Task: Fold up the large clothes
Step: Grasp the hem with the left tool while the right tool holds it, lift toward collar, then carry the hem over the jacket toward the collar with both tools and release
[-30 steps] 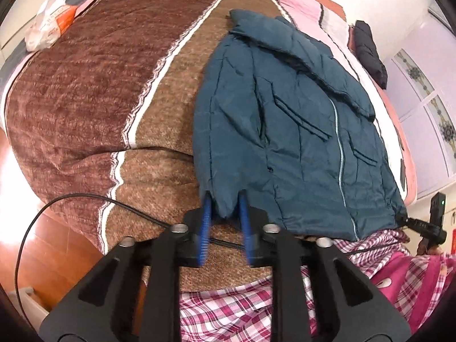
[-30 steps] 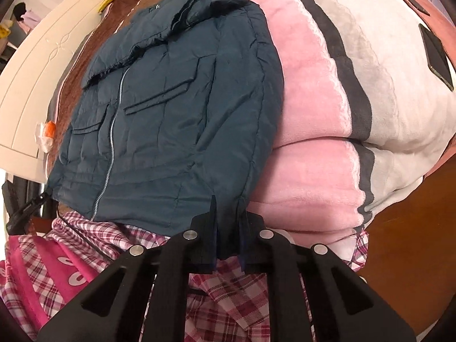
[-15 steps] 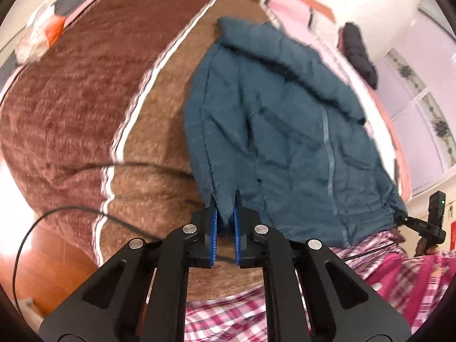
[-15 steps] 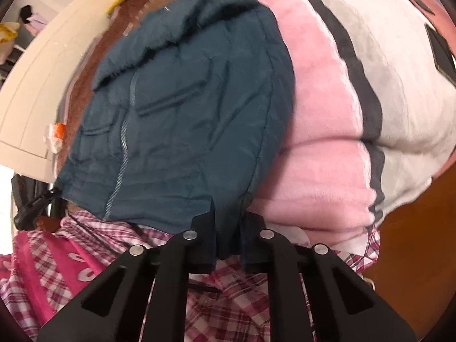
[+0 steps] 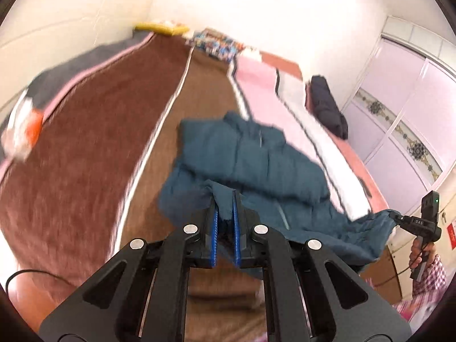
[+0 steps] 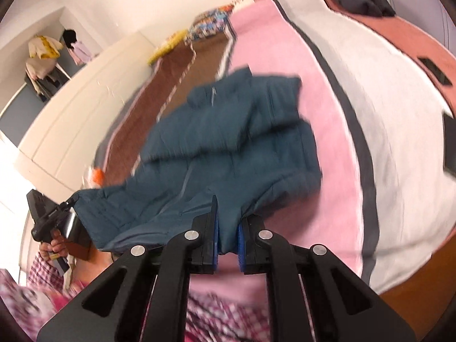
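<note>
A: Left wrist view, nearest item first: the left gripper (image 5: 225, 213) is clenched on a hem corner of the teal jacket (image 5: 256, 156), with fabric pinched between its blue pads (image 5: 215, 228).

B: And the right side?

A: The right gripper (image 6: 228, 222) is clamped on the opposite hem corner of the same jacket (image 6: 233, 142); cloth fills the gap between its fingers.

B: Position of the jacket?

A: Hem raised off the bed at both corners, sagging between them. Collar and shoulders rest on the striped blanket (image 5: 94, 156), across the brown and pink bands. The frames are blurred, so fine folds cannot be resolved.

B: Further back?

A: A dark bundle (image 5: 327, 108) lies on the bed's far edge, well apart from the jacket. Beyond it stands a wardrobe with lilac doors (image 5: 404, 108); its contents are hidden.
</note>
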### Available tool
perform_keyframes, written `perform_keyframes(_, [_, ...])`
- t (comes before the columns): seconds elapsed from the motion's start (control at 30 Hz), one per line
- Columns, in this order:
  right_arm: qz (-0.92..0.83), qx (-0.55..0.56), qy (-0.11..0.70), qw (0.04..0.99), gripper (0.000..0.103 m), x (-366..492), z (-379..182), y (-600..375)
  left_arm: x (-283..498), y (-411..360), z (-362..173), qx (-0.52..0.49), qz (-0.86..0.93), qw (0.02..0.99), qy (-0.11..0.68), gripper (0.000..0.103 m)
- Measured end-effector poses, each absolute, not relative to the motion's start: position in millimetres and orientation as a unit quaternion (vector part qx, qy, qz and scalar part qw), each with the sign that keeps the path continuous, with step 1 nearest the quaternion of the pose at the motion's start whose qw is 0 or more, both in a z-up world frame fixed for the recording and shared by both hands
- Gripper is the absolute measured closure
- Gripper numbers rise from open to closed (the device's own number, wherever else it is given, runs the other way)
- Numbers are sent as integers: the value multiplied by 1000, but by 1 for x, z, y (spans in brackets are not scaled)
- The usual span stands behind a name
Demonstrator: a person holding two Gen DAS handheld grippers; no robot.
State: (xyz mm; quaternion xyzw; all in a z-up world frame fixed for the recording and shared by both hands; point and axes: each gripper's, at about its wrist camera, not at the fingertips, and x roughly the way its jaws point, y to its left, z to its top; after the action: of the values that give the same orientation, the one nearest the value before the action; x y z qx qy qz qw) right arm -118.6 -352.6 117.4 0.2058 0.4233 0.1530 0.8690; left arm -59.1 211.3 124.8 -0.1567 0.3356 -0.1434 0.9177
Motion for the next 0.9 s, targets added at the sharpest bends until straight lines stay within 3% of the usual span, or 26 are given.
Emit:
perform_keyframes(0.2, [143,167,383,897,92,-48,159,-356,25,208,166,-166,-135,933,290,94])
perform_keyframes(0.47, [114,156,349,917,92,74,179,-359,145,197,183,-169,-111,937,286,94])
perform_keyframes(0.9, [34,198,399,894,92,289,73,-365,346,174,104,-179,-42,920,346,94])
